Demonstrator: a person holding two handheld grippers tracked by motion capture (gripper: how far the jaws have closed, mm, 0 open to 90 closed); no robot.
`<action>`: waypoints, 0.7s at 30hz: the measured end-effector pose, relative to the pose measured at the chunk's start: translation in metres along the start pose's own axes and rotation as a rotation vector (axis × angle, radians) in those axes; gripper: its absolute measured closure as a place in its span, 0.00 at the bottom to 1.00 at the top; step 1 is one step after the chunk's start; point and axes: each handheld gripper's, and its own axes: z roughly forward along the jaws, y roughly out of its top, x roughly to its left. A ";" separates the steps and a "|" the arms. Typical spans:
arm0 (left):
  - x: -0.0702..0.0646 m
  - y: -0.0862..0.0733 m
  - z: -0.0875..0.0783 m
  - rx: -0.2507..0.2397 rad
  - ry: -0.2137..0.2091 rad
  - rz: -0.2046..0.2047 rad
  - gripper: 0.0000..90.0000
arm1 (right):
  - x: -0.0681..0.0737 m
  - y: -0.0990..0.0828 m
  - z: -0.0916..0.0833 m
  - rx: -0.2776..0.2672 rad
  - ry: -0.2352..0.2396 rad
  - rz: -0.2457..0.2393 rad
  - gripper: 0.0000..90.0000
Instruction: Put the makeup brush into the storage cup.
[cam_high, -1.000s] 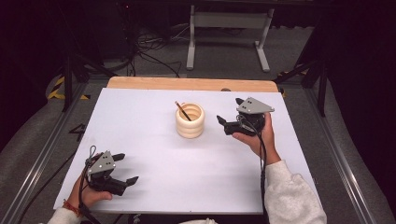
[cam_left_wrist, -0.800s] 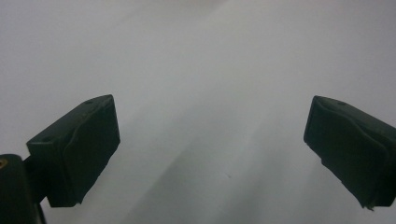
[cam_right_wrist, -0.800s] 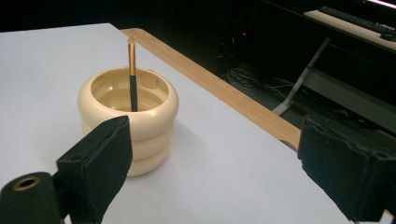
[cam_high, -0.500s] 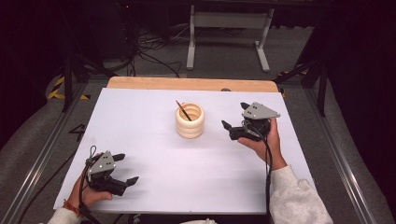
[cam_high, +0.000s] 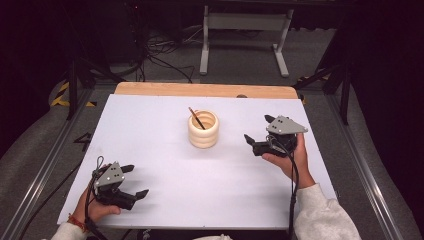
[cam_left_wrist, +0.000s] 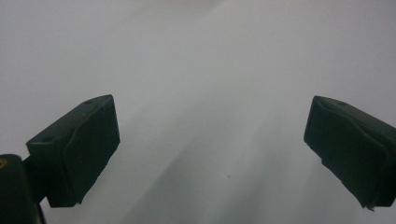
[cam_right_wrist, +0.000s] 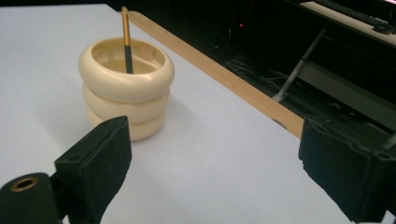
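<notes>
One ringed cup (cam_high: 203, 130) near the right hand-held gripper (cam_high: 259, 135), apart.

Flat white table top (cam_high: 200, 180) with a light wooden strip (cam_high: 205, 90) along far edge. On it: cream ribbed three-ring cup (cam_high: 203, 129), near centre.

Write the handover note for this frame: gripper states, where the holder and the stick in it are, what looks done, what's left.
Left gripper: open, holds nothing, low over the near left of the white table.
Right gripper: open, holds nothing, to the right of the cream ribbed holder and apart from it, jaws facing it.
Pencil: stands tilted inside the holder, at mid-table.
Done: pencil sits in the holder.
Left: nothing obvious; probably just rest both grippers.
</notes>
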 end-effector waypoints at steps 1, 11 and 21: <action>0.000 0.000 0.000 0.000 0.000 0.000 0.05 | 0.000 0.000 0.000 0.000 0.000 0.000 0.11; -0.001 0.000 0.000 0.000 -0.006 0.002 0.05 | 0.003 -0.008 -0.012 0.009 -0.019 -0.028 0.11; -0.001 0.000 0.001 0.003 -0.005 0.009 0.04 | -0.001 -0.020 -0.025 0.020 -0.035 -0.029 0.11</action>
